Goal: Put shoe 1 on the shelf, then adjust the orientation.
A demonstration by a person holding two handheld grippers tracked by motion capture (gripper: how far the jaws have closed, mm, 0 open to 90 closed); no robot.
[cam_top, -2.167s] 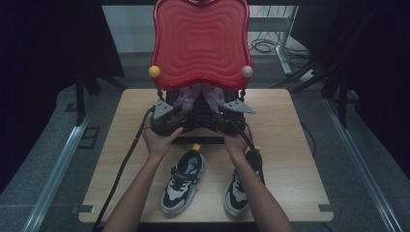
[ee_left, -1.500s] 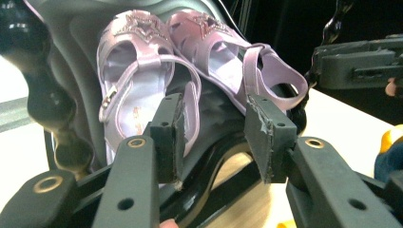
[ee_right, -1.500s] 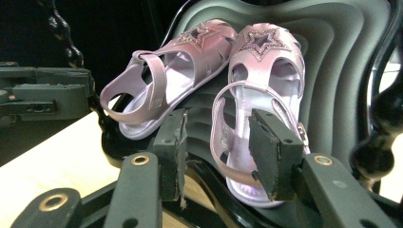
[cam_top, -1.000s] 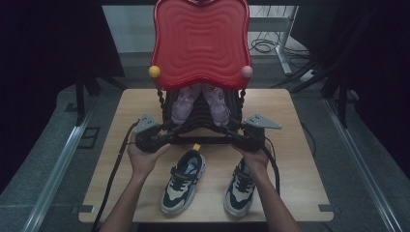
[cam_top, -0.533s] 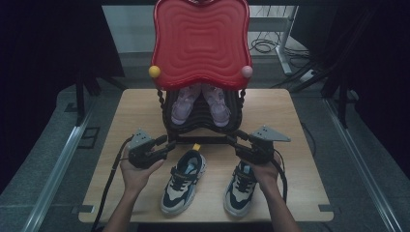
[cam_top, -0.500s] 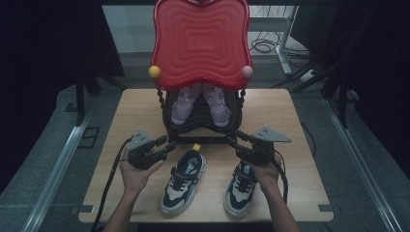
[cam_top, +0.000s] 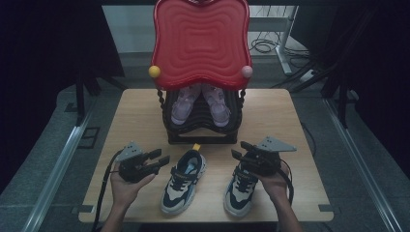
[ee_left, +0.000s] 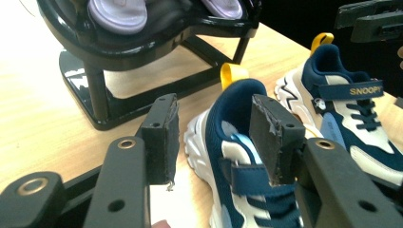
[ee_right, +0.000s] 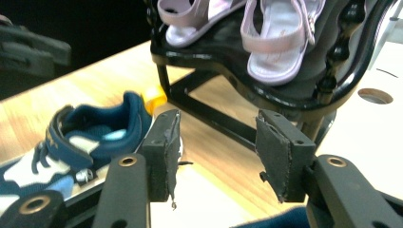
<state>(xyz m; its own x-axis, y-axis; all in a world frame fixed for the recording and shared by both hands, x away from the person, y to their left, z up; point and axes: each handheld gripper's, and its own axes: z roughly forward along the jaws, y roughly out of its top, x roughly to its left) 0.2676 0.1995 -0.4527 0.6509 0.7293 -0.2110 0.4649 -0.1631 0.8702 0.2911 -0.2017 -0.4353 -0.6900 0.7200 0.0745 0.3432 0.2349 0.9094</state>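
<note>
Two navy and white sneakers lie on the wooden table, the left sneaker (cam_top: 183,181) (ee_left: 237,99) (ee_right: 81,137) and the right sneaker (cam_top: 239,191) (ee_left: 342,109). My left gripper (cam_top: 163,155) (ee_left: 214,137) sits low, just left of the left sneaker. Its jaws have just been opening and stand open with nothing between the pads. My right gripper (cam_top: 238,149) (ee_right: 216,152) hovers over the right sneaker's heel. Its jaws too have just been opening, open and empty. A pair of lilac sandals (cam_top: 200,104) (ee_right: 280,38) rests on the black rack's (cam_top: 200,133) lower shelf.
The rack carries a tall red wavy top (cam_top: 200,43) with a yellow knob (cam_top: 154,71) and a pink knob (cam_top: 246,71). Bare table (cam_top: 295,121) lies either side of the rack. The front edge is close under the hands. Cables trail from both grippers.
Both grippers have drawn back from the rack towards the table's front, spread apart and sunk lower beside the sneakers. Their jaws stand wider. The sandals stay on the rack.
</note>
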